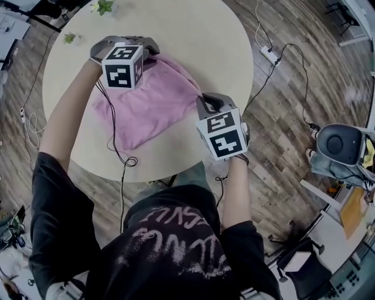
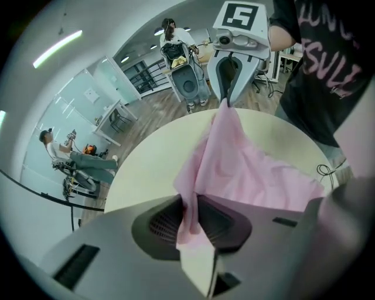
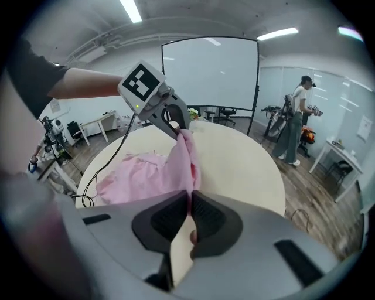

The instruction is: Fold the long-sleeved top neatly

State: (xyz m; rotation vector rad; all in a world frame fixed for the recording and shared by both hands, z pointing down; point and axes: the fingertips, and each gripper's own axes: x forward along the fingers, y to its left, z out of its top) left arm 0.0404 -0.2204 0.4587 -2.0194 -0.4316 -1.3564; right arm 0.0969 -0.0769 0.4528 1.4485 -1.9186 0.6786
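Note:
The pink long-sleeved top (image 1: 153,103) lies partly folded on the round cream table (image 1: 193,35), with its far edge lifted off the surface. My left gripper (image 1: 136,54) is shut on one corner of that edge; in the left gripper view the pink cloth (image 2: 234,164) runs from between the jaws of the left gripper (image 2: 188,225) across to the other gripper. My right gripper (image 1: 206,101) is shut on the opposite corner. In the right gripper view the top (image 3: 153,171) hangs stretched between the right gripper (image 3: 188,215) and the left one (image 3: 176,130).
A black cable (image 1: 120,153) trails over the table's near edge. Two small plants (image 1: 103,6) stand at the far left rim. A power strip (image 1: 269,55) and a chair (image 1: 343,146) sit on the wooden floor to the right. People stand farther off in the room.

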